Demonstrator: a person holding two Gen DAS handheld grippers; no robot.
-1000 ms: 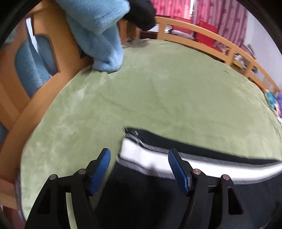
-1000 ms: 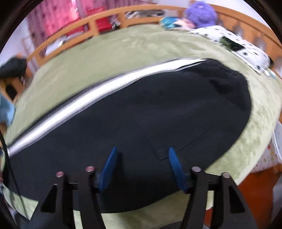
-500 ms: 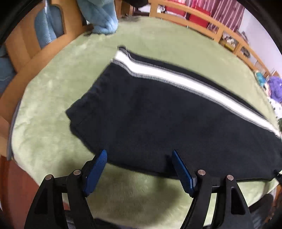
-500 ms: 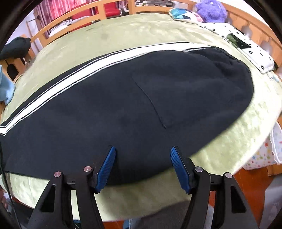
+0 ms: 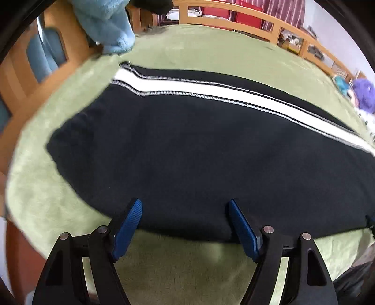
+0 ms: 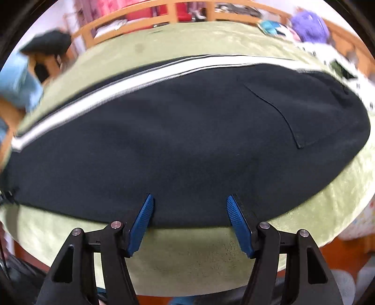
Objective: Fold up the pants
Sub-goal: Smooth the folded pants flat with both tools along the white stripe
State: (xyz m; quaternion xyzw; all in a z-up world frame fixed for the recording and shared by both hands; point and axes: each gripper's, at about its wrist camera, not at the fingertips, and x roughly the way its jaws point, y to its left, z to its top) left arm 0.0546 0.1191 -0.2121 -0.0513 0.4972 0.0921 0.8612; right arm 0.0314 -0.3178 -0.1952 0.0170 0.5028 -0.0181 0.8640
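Your pants [image 5: 187,150] lie flat and lengthwise on the green blanket [image 5: 211,51], the landmark for everything here, with the near long edge just inside the blanket's front border. At the blanket's left end you have the leg hem, and just beyond that corner a light blue plush cloth [image 5: 105,21] hangs over the wooden bed frame [image 5: 225,22]. Along the far side of the pants runs a white stripe [image 5: 211,90], with bare blanket behind it up to the frame. Your left gripper [image 5: 182,208] hovers over the pants' near edge toward the blanket's left end, its blue pads [image 5: 127,226] spread apart and gripping nothing. Your right gripper [image 6: 189,203] sits at the same near edge farther right, jaws released, cloth under them but not pinched. Past it, the stitched pocket [image 6: 302,110] marks the waist end, near the blanket's right edge, where a purple plush toy [image 6: 309,22] rests at the far corner.
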